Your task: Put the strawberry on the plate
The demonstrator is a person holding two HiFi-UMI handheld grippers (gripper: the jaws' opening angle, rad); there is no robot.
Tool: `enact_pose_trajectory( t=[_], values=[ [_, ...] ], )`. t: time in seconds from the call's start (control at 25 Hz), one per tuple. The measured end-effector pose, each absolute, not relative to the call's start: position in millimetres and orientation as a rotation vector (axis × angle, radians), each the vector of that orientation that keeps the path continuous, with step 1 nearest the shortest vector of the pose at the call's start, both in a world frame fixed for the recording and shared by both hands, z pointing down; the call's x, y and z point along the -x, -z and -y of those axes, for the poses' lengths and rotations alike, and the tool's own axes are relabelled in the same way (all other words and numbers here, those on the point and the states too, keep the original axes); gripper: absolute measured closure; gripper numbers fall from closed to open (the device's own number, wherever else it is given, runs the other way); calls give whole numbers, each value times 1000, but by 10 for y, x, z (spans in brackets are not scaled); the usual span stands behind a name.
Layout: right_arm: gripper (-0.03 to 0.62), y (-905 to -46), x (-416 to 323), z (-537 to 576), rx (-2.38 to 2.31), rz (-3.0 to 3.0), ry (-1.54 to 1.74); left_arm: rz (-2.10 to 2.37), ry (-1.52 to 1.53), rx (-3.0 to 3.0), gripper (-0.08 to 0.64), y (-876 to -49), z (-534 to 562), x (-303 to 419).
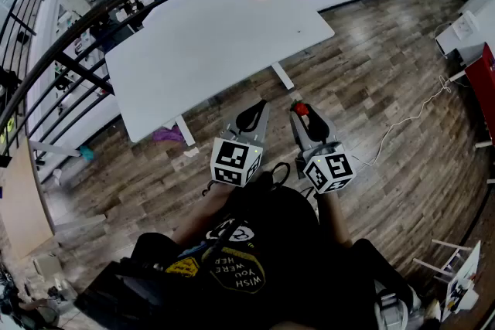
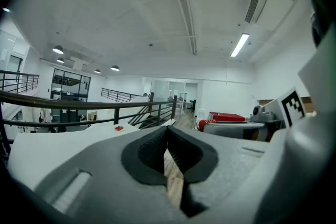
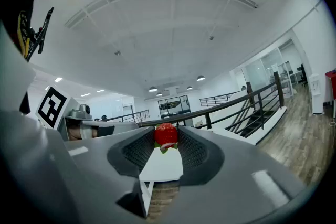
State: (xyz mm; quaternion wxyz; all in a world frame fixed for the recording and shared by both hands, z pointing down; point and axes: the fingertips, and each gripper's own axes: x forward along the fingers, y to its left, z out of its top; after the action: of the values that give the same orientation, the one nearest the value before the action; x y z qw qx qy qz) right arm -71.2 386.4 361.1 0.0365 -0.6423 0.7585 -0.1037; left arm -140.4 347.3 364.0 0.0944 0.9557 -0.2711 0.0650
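Strawberry (image 3: 166, 136) pinched in the right gripper (image 3: 166, 132), well short of the table.
The white table (image 1: 224, 42) lies straight ahead, well apart; no plate can be made out there. The left gripper (image 2: 167, 136) has its jaws together and empty.

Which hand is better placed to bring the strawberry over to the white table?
Right. The right gripper holds the strawberry and points toward the white table. The left gripper is shut with nothing in it.
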Motion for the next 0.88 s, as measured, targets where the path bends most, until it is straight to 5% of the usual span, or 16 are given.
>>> enact_pose_trajectory(
  t=[0.88],
  values=[
    [451,-3703,429,-3998,1917,-2352,323,770,-207,-2835,561,-3738,-3692,946]
  ],
)
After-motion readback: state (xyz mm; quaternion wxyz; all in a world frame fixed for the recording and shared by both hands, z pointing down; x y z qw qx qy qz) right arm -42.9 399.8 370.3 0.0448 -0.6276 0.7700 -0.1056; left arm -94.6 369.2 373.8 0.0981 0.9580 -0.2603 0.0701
